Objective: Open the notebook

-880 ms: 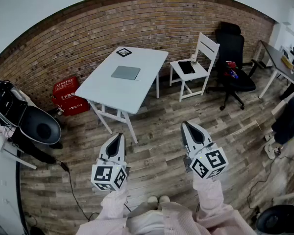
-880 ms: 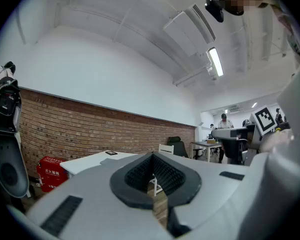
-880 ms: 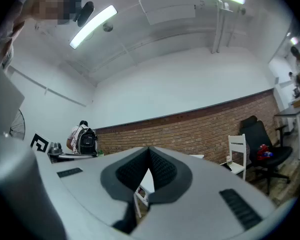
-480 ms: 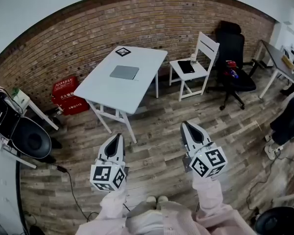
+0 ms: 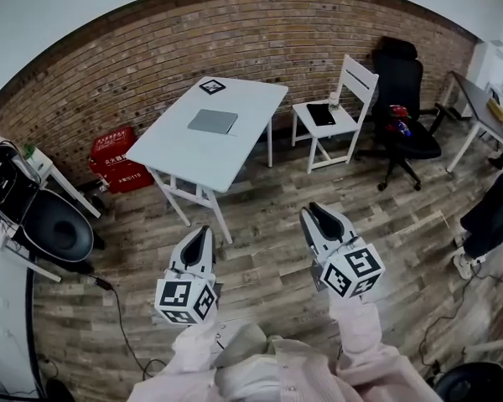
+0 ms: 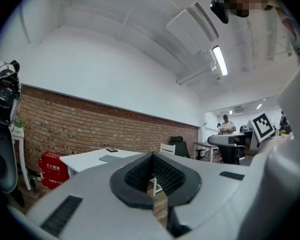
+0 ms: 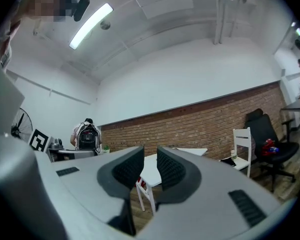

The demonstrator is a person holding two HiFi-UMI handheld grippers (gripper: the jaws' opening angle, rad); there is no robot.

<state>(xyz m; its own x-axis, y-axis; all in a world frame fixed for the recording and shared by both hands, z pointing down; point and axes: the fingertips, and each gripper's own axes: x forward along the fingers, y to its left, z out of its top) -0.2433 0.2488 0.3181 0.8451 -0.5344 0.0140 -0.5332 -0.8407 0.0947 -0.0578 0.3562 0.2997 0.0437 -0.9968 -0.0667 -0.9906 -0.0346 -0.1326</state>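
- Head view: a person stands on a plank floor and holds both tools out level in front, toward a white table in the upper middle of the frame.
- The notebook is grey and lies closed and flat on the far half of the table, well apart from both tools. A small black-and-white marker card lies beyond it, near the table's far corner.
- The left gripper sits at lower left of centre. In the left gripper view its jaws meet at the tips, with only the hollow between the ribbed pads left showing; nothing is caught in them.
- The right gripper sits at lower right of centre, a little higher in the frame than the left one. In the right gripper view its jaws stand a narrow gap apart, and only the distant table edge shows through that gap. It holds nothing.
- A brick wall runs behind the table, along the top of the frame.
- A red box sits on the floor left of the table, against the wall.
- A white chair stands just right of the table with a flat black thing on its seat; I cannot tell what it is.
- A black office chair stands further right.
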